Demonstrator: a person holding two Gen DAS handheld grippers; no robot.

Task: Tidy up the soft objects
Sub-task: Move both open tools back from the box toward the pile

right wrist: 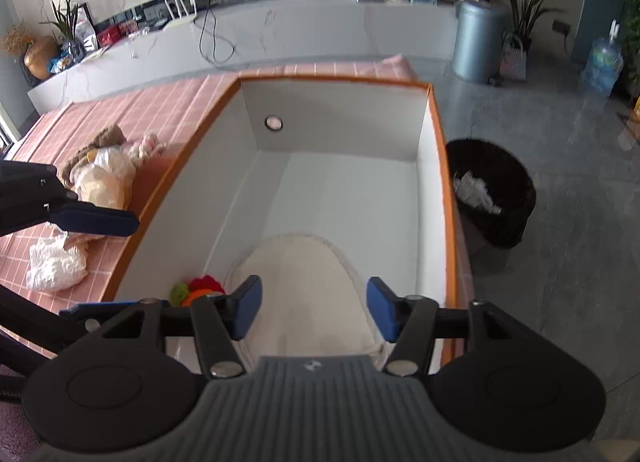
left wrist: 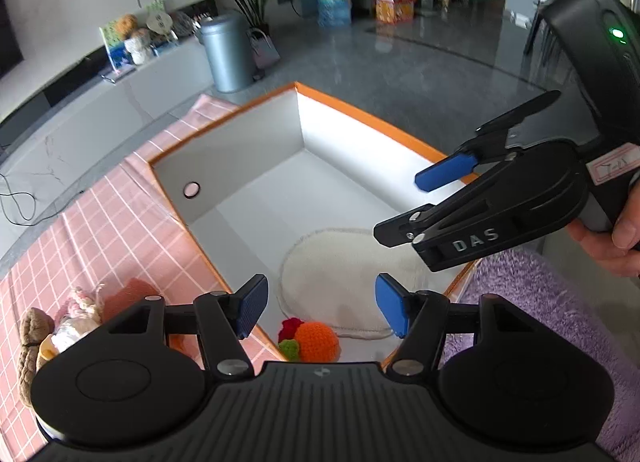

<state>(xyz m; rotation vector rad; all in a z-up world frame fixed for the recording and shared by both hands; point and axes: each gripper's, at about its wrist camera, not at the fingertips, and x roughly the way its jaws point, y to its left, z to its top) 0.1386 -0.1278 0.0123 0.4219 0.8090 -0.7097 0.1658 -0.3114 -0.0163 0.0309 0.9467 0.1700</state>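
Observation:
An orange-rimmed white box (left wrist: 360, 110) (right wrist: 448, 198) stands on the pink checked cloth. Inside lie a cream oval pad (left wrist: 340, 270) (right wrist: 308, 286) and an orange, red and green crocheted toy (left wrist: 312, 340) (right wrist: 196, 290). My left gripper (left wrist: 320, 304) is open and empty above the box's near corner. My right gripper (right wrist: 314, 308) is open and empty over the pad; it also shows in the left wrist view (left wrist: 424, 202). Plush toys (left wrist: 60, 322) (right wrist: 108, 158) and a crumpled white item (right wrist: 56, 262) lie on the cloth left of the box.
A purple fluffy mat (left wrist: 560, 302) lies right of the box. A black waste basket (right wrist: 492, 194) stands on the floor beside the box. A grey bin (left wrist: 228, 54) (right wrist: 476, 38), a water jug (right wrist: 604, 62) and a long counter stand beyond.

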